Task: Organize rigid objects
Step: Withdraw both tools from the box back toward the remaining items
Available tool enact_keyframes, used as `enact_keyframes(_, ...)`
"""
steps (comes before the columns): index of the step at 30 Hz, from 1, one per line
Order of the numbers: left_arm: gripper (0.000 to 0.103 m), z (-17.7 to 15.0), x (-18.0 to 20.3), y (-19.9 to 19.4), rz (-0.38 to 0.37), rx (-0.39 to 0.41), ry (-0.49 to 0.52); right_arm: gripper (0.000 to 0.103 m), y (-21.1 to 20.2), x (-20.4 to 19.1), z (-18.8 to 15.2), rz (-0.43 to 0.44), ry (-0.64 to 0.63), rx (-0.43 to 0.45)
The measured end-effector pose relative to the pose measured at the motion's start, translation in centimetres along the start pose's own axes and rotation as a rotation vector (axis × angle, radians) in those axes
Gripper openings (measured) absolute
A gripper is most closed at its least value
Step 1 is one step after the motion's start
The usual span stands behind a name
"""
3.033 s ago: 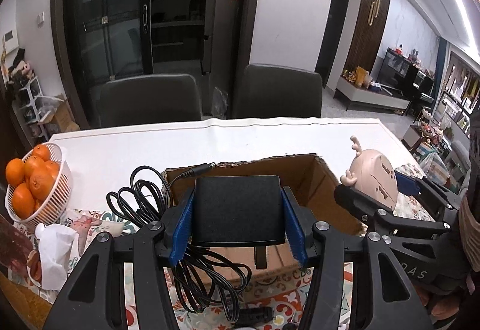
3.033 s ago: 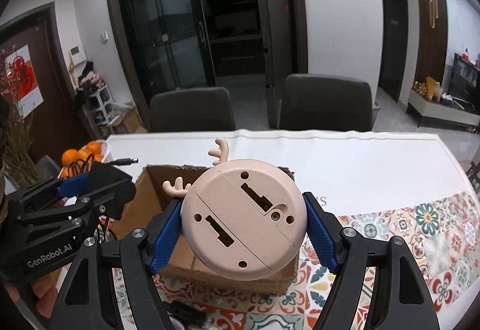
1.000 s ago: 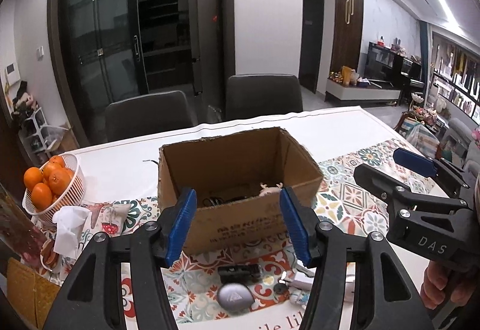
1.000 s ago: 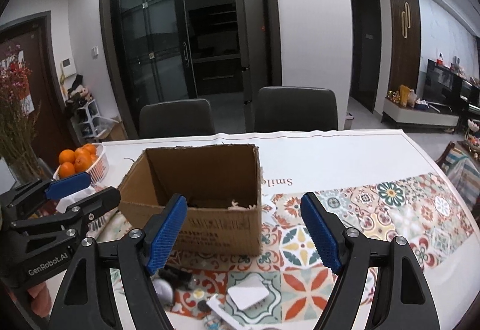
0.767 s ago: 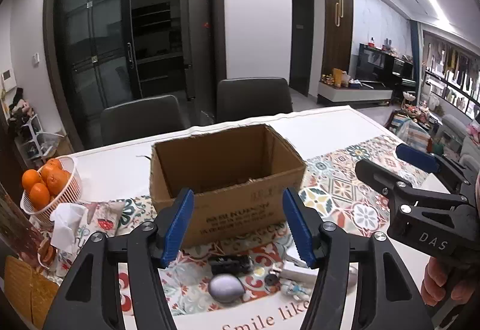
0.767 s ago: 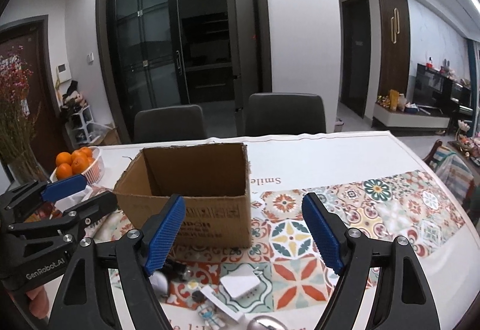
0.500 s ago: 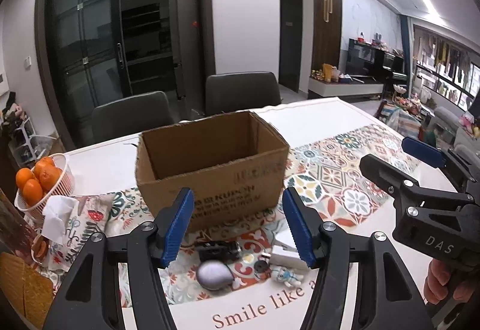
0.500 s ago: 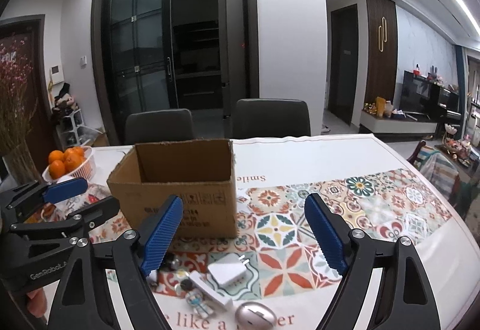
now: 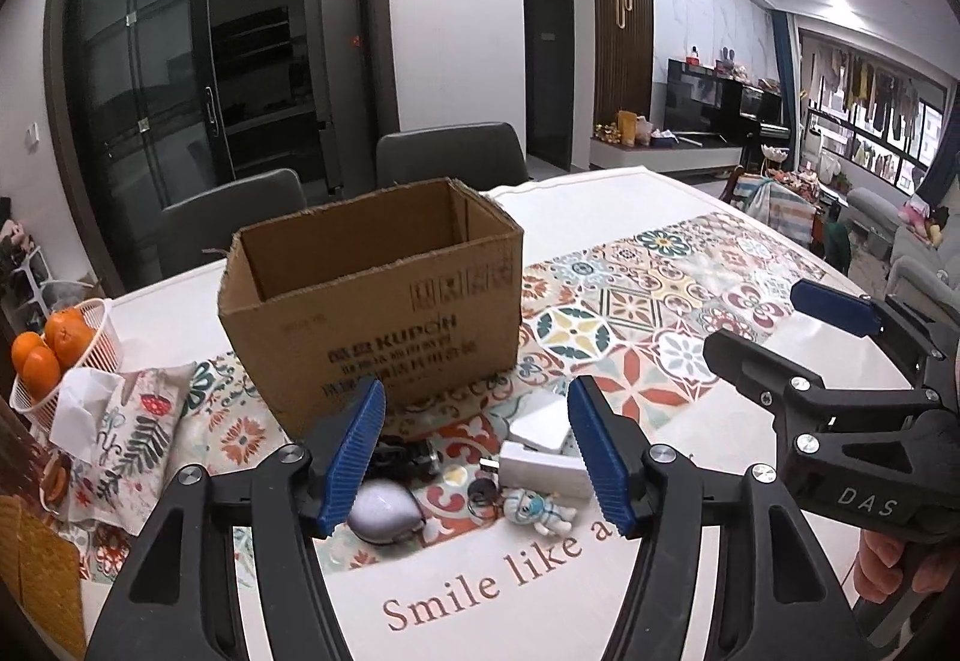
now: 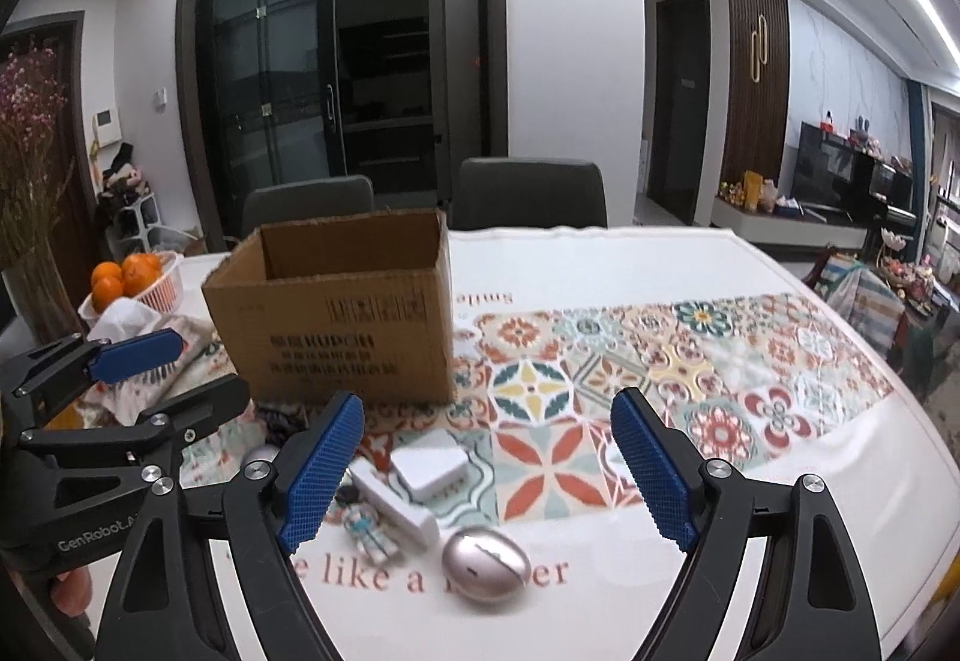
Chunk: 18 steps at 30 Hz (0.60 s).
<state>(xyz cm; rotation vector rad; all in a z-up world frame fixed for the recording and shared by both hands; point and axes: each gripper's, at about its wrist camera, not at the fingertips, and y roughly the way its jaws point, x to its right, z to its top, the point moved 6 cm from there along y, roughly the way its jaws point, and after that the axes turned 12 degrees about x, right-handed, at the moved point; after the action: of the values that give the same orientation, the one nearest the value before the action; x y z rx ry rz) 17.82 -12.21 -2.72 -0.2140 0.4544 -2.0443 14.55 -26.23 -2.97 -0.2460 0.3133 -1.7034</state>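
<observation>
An open cardboard box [image 9: 384, 301] [image 10: 342, 319] stands on the table. In front of it lie small rigid objects: two white chargers [image 9: 543, 460] [image 10: 429, 466], a grey mouse [image 9: 384, 511], a pinkish oval mouse [image 10: 486, 565], an astronaut figure [image 9: 537, 508] [image 10: 369, 532] and a black object [image 9: 408, 451]. My left gripper [image 9: 477, 451] is open and empty, above these objects. My right gripper [image 10: 489, 472] is open and empty, also above them.
A white basket of oranges [image 9: 54, 355] [image 10: 135, 277] and a tissue [image 9: 81, 409] sit at the left. A patterned runner [image 10: 660, 361] crosses the white table [image 9: 480, 601]. Two dark chairs [image 10: 528, 193] stand behind the table.
Both grippers let go of the black adapter and the pink clock into the box, then pulled back toward me. The small objects near the table's front edge came into view.
</observation>
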Motion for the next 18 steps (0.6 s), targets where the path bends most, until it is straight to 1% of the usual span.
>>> enact_keyframes(7,0.063,-2.2,0.5,0.8,-0.026,-0.04,-0.005,0.085,0.2,0.6,-2.7,-0.017,0.02,-0.07)
enact_keyframes(13,0.063,-4.0,1.3,1.7,-0.046,-0.083,0.016,0.085,0.3,1.0,-5.2,-0.034,0.018,-0.136)
enact_keyframes(18,0.063,-5.2,1.7,2.8,-0.073,-0.122,0.017,0.085,0.9,1.3,-7.4,-0.033,0.036,-0.214)
